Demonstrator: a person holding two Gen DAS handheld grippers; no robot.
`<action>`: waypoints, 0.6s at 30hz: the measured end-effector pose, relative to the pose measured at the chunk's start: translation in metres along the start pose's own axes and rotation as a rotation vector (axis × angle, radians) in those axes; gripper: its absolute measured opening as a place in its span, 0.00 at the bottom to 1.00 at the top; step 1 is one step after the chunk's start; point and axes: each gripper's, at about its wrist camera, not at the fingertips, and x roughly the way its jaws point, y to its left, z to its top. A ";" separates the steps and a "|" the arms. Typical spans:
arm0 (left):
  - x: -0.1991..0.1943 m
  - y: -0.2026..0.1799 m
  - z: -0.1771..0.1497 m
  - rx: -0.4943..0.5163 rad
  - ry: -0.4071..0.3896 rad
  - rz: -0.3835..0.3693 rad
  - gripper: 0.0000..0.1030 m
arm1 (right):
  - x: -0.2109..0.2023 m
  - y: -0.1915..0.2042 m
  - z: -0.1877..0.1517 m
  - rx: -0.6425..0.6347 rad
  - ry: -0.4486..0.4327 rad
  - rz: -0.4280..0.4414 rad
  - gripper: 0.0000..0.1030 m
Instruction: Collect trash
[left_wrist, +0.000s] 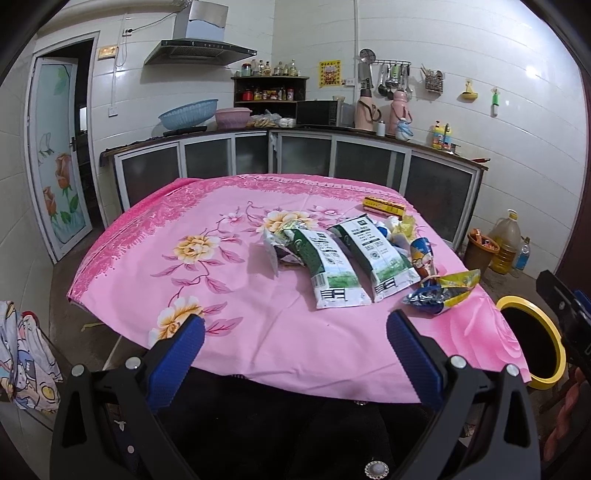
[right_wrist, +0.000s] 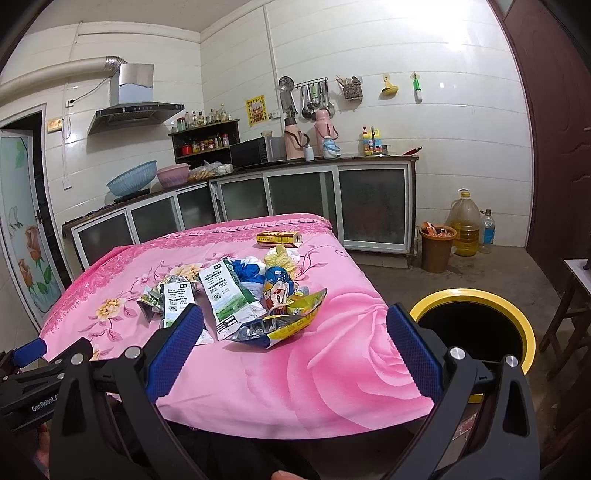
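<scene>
Trash lies in a heap on the pink flowered tablecloth (left_wrist: 229, 317) (right_wrist: 332, 373): two green-and-white milk pouches (left_wrist: 332, 266) (left_wrist: 373, 251) (right_wrist: 231, 295), a crumpled yellow-and-blue foil wrapper (left_wrist: 443, 290) (right_wrist: 284, 321), a blue cartoon packet (left_wrist: 423, 258) (right_wrist: 279, 286) and a yellow box (left_wrist: 384, 205) (right_wrist: 279, 238) farther back. A bin with a yellow rim (left_wrist: 554, 365) (right_wrist: 524, 325) stands right of the table. My left gripper (left_wrist: 295, 328) is open and empty above the table's near edge. My right gripper (right_wrist: 295, 321) is open and empty, just short of the foil wrapper.
Kitchen counters (left_wrist: 295, 147) with cabinets, bowls, a microwave and flasks run along the far walls. A brown bucket (right_wrist: 437, 247), an oil jug (right_wrist: 465, 225) and a bottle stand on the floor at the right. A wooden stool (right_wrist: 576, 295) is beside the bin. A door (left_wrist: 55, 155) is at left.
</scene>
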 end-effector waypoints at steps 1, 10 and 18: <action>-0.001 0.001 0.000 0.000 -0.002 -0.002 0.92 | 0.000 0.000 0.000 0.001 0.001 0.000 0.93; -0.002 0.002 0.002 -0.004 -0.012 -0.002 0.92 | 0.001 0.002 -0.001 -0.002 0.004 0.002 0.93; -0.007 0.002 0.004 -0.003 -0.042 -0.016 0.92 | 0.002 0.000 0.001 0.001 0.011 0.004 0.93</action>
